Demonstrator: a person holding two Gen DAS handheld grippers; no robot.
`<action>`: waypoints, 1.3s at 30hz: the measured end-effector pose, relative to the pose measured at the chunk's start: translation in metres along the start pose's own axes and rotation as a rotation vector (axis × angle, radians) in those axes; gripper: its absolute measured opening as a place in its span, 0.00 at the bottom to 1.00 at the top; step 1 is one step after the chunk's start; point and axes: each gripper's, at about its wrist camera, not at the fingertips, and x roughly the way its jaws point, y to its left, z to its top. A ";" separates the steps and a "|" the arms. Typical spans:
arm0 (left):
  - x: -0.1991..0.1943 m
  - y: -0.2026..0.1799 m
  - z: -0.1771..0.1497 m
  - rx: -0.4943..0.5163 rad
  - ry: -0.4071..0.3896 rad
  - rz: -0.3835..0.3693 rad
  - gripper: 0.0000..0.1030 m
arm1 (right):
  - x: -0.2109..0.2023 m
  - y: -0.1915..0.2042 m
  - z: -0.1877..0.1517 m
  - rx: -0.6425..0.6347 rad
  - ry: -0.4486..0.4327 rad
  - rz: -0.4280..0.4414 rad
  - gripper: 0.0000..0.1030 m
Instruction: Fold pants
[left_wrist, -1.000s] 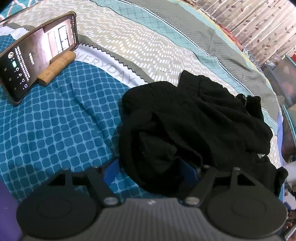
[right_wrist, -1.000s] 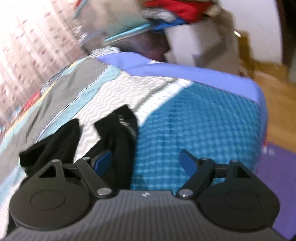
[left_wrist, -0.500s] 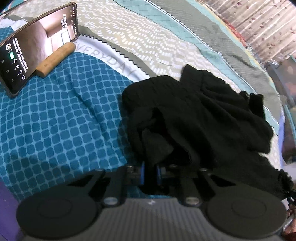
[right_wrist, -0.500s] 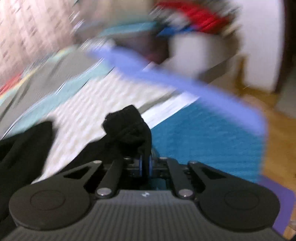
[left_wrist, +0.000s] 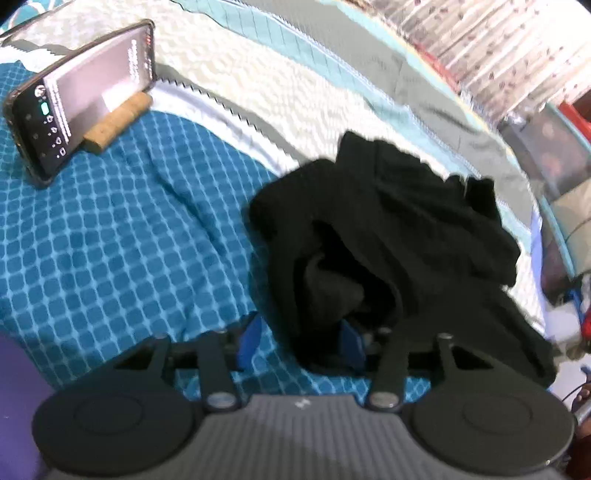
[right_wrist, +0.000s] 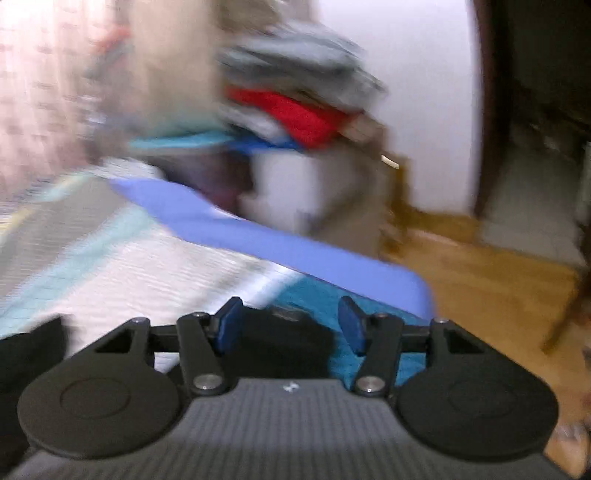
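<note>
both grippers have their blue pads spread apart and clamp nothing. the black pants (left_wrist: 388, 251) lie crumpled on the bedspread (left_wrist: 110, 240) right in front of the left gripper (left_wrist: 301, 341), and a fold of cloth sits between its pads, covering part of the right one. at the right gripper (right_wrist: 290, 326) a dark piece of the pants (right_wrist: 284, 339) lies between the pads too; whether it touches them i cannot tell, because this view is blurred. the heap stretches away from the left gripper, up and to the right; waist and legs are hard to make out.
</note>
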 end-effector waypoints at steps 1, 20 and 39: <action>0.000 0.004 0.002 -0.015 -0.006 -0.015 0.49 | -0.006 0.019 0.001 -0.046 0.021 0.086 0.57; 0.022 0.022 0.021 -0.074 -0.001 -0.156 0.58 | -0.077 0.467 -0.222 -0.784 0.622 0.724 0.80; -0.002 0.035 0.013 0.012 -0.127 -0.191 0.11 | -0.151 0.495 -0.145 -0.451 0.405 1.132 0.18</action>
